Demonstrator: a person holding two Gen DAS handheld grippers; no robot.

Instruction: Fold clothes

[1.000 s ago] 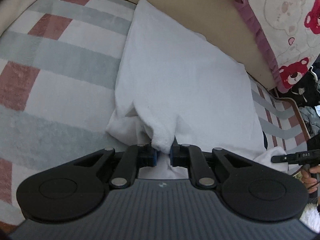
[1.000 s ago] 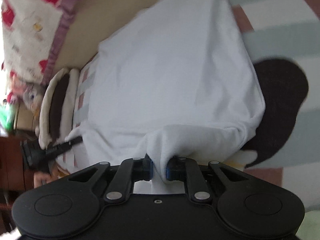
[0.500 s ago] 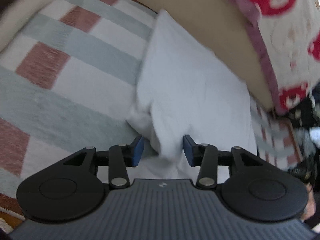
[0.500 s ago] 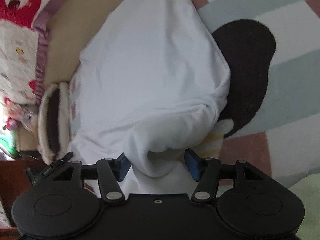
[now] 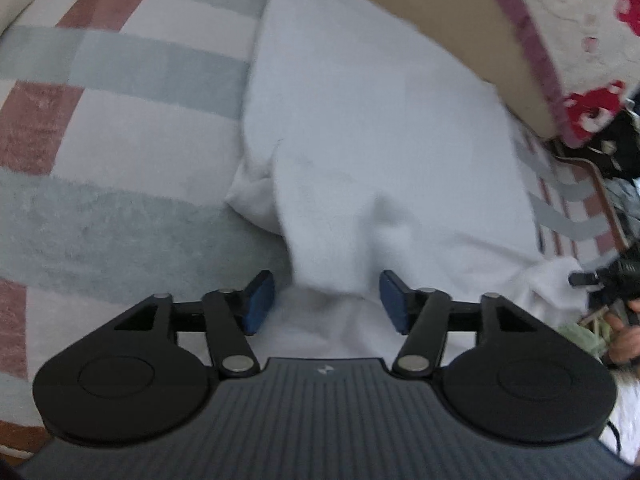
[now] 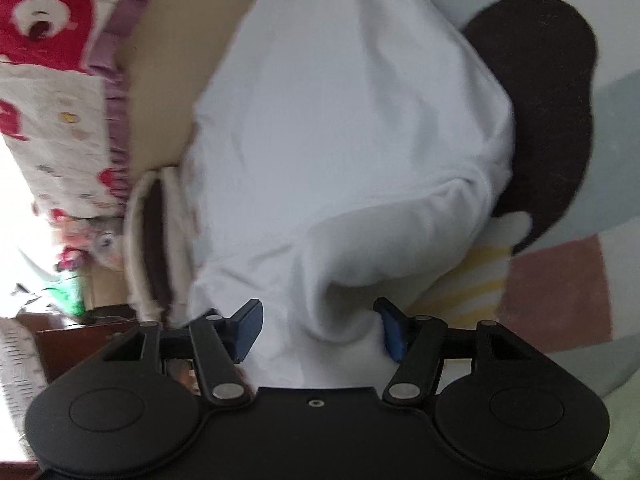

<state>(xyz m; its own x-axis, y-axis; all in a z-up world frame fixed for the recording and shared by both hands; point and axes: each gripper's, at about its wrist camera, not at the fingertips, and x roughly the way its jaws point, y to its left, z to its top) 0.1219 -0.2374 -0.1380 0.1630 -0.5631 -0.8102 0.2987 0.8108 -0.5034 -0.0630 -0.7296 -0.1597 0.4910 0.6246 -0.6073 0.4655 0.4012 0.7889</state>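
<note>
In the left wrist view the left gripper [image 5: 326,300] sits at the bottom centre of the frame with its jaws spread wide. A rounded fold of the white garment [image 5: 372,136] hangs down between the blue pads [image 5: 258,302] without being pinched; whether it brushes either pad cannot be told. The garment lies across the middle of the frame, running from the top centre down to the gripper, with a bunched corner at its left edge. It rests on a checked rug [image 5: 120,120] of grey, white and dull red squares that fills the left half. A tan surface [image 5: 440,20] crosses the upper right, beside a quilt [image 5: 580,40] with red prints and a purple border. At the right edge a hand [image 5: 626,340] shows beside a dark tool, blurred.

In the right wrist view the right gripper [image 6: 316,330] is likewise at the bottom centre, jaws spread, with a thick rolled edge of the garment [image 6: 340,120] lying between its pads [image 6: 248,328] unclamped. The garment fills the centre of the frame. A dark brown patch [image 6: 552,100] of the rug [image 6: 560,288] lies to its right, partly under the cloth, and the quilt [image 6: 52,100] is at the upper left.
</note>
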